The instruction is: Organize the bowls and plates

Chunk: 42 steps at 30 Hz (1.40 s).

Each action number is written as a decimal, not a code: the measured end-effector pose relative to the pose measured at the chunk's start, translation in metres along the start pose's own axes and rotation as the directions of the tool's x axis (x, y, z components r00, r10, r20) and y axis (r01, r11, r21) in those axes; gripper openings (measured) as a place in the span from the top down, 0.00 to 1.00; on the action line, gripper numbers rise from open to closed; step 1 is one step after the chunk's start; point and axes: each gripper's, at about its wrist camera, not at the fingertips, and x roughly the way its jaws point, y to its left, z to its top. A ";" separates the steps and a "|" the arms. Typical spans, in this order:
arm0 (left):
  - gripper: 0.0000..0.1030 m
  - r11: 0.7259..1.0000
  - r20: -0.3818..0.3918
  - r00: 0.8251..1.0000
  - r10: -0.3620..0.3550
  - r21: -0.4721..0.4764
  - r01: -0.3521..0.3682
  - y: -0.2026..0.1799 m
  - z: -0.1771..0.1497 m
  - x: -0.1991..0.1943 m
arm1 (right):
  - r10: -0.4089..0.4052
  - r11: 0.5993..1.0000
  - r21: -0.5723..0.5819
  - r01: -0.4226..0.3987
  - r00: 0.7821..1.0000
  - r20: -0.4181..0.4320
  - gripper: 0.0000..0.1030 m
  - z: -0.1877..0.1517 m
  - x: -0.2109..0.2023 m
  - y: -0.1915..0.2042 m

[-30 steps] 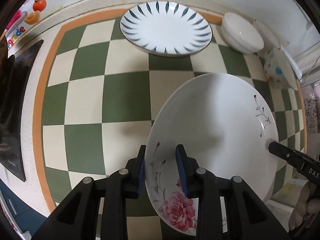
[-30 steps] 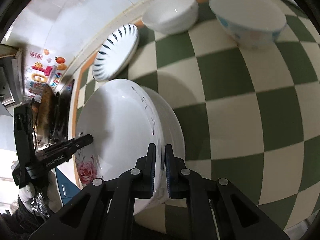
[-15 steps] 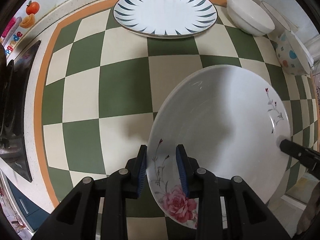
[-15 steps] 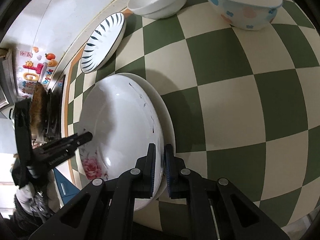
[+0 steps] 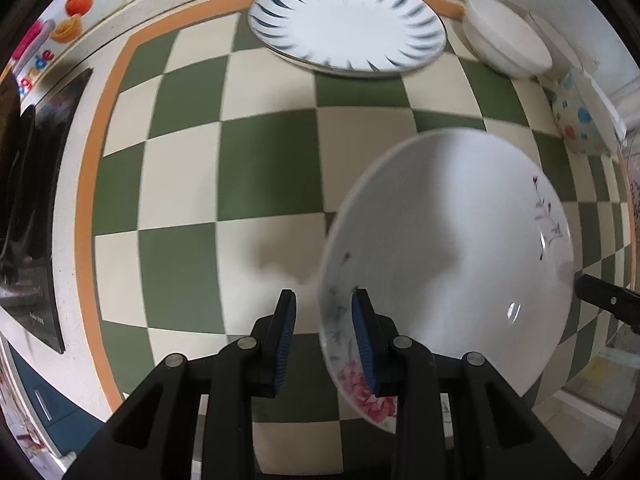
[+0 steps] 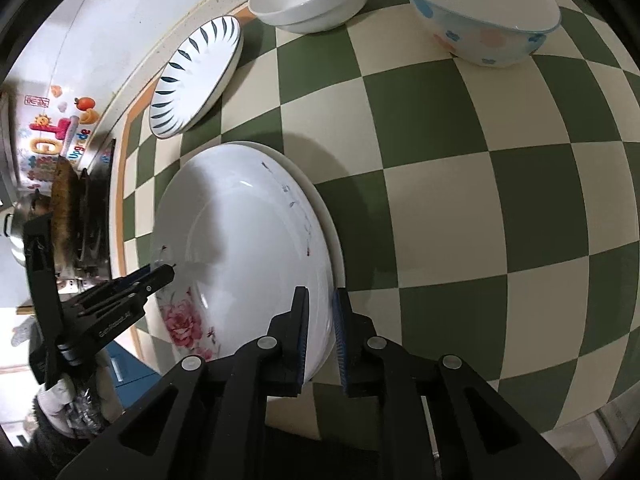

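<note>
Left wrist view first. The left gripper [image 5: 324, 340] has its fingers a moderate way apart, straddling the near rim of the rose plate [image 5: 460, 260]. The inner pad lies against the plate's face, but there's a sliver of daylight between the outer pad and the rim, so I'd call that a loose straddle, not a clamp. The plate hangs tilted over the checked desk [image 5: 180, 200], throwing a shadow below. At its far edge the right gripper [image 5: 608, 300] pokes in. Along the back wall sit a blue-streaked plate [image 5: 348, 28], a white bowl [image 5: 508, 48] and a spotted bowl [image 5: 580, 120].

Now the right wrist view. Here the fingers are narrow and pinched onto the rose plate's rim, with no gap showing either side. This hand looks to be carrying the load! A second pale rim shows just behind the plate; whether that is another plate I cannot tell. The left gripper's tip meets the opposite edge, by the pink flower.

My read is that we're mid-carry, a two-handed move of this plate to join the others. The next move calls for levelling it, taking it across the desk to the blue-streaked plate, lowering it flat on top, and only then spreading both pairs of fingers.
</note>
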 end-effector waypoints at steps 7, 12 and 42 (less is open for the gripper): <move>0.70 0.991 0.100 0.992 -0.078 -0.098 0.087 0.044 0.050 -0.044 | 0.128 0.990 0.042 -0.132 0.989 0.076 0.65 0.042 -0.036 0.023; 0.70 0.980 0.104 0.990 -0.092 -0.165 0.109 0.075 0.120 -0.030 | 0.112 0.994 0.004 -0.114 0.985 0.131 0.58 0.113 -0.019 0.069; 0.81 0.995 0.078 0.992 -0.098 0.001 0.098 0.059 0.221 0.020 | -0.115 0.993 0.024 0.112 0.981 0.154 0.93 0.213 0.077 0.105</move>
